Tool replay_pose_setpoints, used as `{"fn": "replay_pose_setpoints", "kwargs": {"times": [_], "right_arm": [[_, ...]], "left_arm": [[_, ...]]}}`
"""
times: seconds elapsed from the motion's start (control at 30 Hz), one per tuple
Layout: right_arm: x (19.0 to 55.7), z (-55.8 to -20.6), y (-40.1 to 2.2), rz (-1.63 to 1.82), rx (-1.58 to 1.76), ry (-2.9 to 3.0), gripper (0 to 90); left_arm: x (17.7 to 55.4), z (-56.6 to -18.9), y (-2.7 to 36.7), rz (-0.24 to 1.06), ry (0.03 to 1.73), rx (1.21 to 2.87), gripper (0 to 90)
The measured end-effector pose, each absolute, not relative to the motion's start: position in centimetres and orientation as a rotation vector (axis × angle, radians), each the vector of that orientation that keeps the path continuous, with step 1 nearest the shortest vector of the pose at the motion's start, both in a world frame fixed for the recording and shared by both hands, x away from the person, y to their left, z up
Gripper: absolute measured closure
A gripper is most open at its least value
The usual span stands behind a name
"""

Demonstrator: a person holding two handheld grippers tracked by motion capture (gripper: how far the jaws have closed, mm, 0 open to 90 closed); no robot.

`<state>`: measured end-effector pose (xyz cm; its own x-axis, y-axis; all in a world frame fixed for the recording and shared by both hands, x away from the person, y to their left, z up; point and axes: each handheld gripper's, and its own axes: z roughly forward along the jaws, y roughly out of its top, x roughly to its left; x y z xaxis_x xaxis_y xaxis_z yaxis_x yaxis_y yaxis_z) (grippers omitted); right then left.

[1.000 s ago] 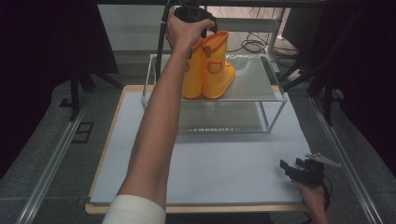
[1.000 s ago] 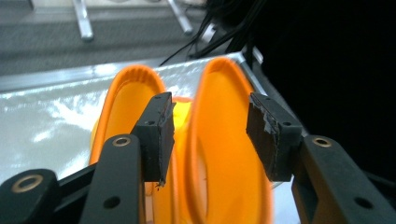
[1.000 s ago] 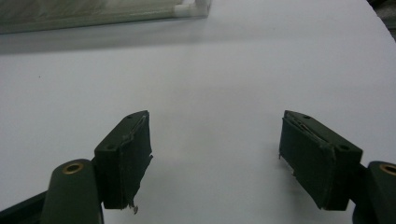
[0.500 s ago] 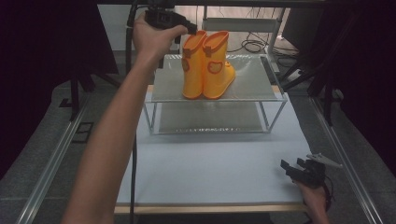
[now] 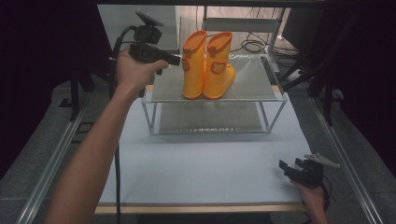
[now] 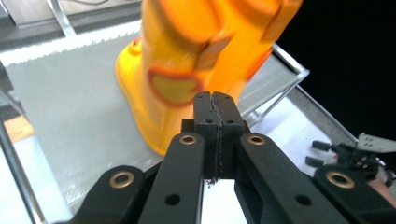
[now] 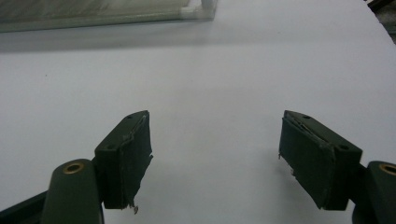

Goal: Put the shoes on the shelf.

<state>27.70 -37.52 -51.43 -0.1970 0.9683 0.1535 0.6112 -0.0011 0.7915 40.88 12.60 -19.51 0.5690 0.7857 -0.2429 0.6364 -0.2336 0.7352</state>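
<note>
A pair of orange rubber boots [image 5: 208,65] stands upright on the top shelf of a metal rack [image 5: 252,79]. My left gripper [image 5: 175,59] hovers just left of the boots at shaft height and points at them. Its jaws have just been closing and now meet, shut with nothing between them. In the left gripper view the joined tips [image 6: 215,100] sit in front of the blurred boots [image 6: 187,60]. My right gripper [image 5: 286,167] rests low near the table's front right corner. In the right gripper view it [image 7: 215,154] is open over bare white table.
The rack has a lower mesh shelf [image 5: 210,119] and thin white legs at the back of the white table top [image 5: 201,168]. Aluminium rails [image 5: 60,154] run along both sides. Cables lie on the floor behind the rack. The left gripper's cable [image 5: 116,163] hangs down over the table.
My left hand has come away from the tops of the boots, moving left and lower, and its jaws have closed. The boots stay on the shelf. The right gripper has not moved.
</note>
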Motion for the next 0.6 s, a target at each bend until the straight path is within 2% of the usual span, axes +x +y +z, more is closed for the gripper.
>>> {"fn": "replay_pose_setpoints", "kwargs": {"times": [0.6], "right_arm": [[27.7,-51.5,-37.8,1.055,1.632,1.847,24.9]], "left_arm": [[45.0,-27.3,13.0,0.176,1.249,2.036,89.7]]}}
